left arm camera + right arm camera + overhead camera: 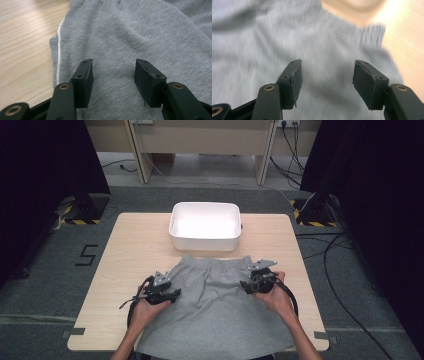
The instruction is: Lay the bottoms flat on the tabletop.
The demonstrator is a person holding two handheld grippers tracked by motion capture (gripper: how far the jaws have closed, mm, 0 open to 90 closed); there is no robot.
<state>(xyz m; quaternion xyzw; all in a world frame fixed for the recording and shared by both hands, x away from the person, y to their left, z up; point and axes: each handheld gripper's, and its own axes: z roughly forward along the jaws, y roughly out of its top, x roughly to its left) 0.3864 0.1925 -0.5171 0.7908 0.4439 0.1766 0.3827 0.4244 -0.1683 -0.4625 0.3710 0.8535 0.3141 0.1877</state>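
High view: your grey jersey shorts (215, 310) lie spread flat on the light wooden counter (125, 250), unfolded, with the white plastic bin (205, 226) behind them. Left gripper (172, 295) and right gripper (246, 286) hover spread, pinching nothing; folding and binning likely remain.

This is looking like a lab or recording studio: a light wooden table (125, 250) is standing on grey carpet (50, 285), black curtains (45, 165) are hanging at both sides, hazard-striped stand feet (80, 221) and loose cables (345, 270) are lying around.
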